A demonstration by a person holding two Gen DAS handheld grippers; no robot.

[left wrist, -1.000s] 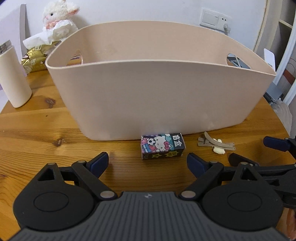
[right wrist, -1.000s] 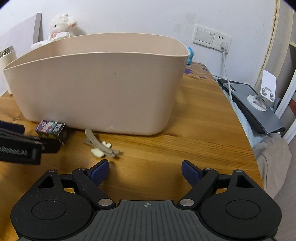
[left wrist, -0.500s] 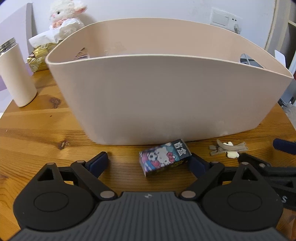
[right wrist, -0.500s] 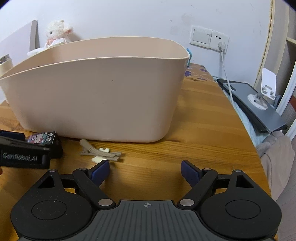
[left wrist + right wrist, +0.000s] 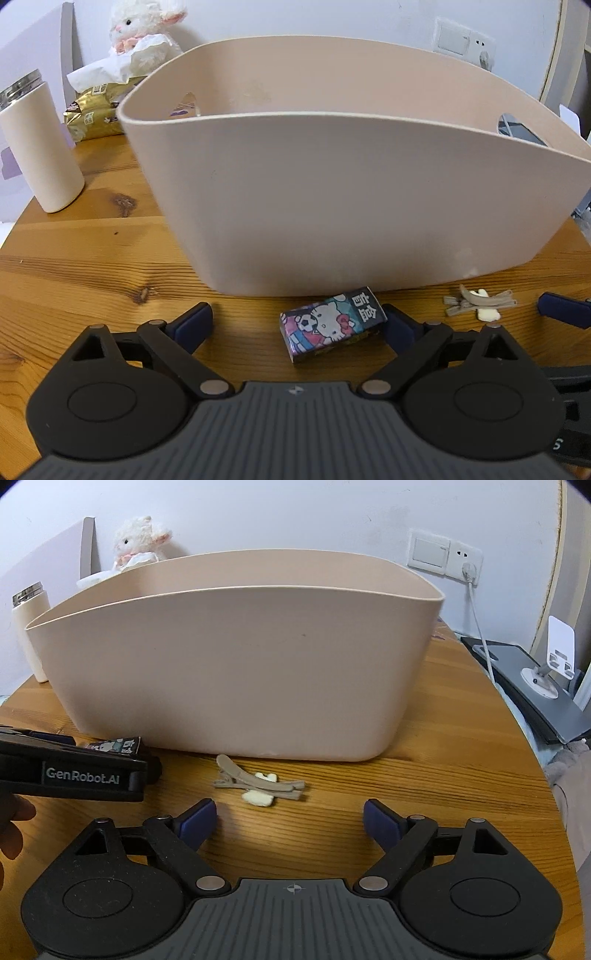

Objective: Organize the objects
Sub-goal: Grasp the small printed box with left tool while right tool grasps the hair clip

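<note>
Two claws are seen low over the wooden bench, both spread wide and grasping nothing. Between the fingers of the left claw a small cartoon box is found, lying flat on the bench and turned at an angle; its right end is touching or nearly touching the right blue pad, while the left pad is well apart from it. The box lies just in front of the large beige basket. A beige hair clip with a small white piece is placed on the bench near the basket wall, just ahead of the right claw and closer to its left finger. A white cylinder cup and a plush lamb are seen behind, at the left.
</note>
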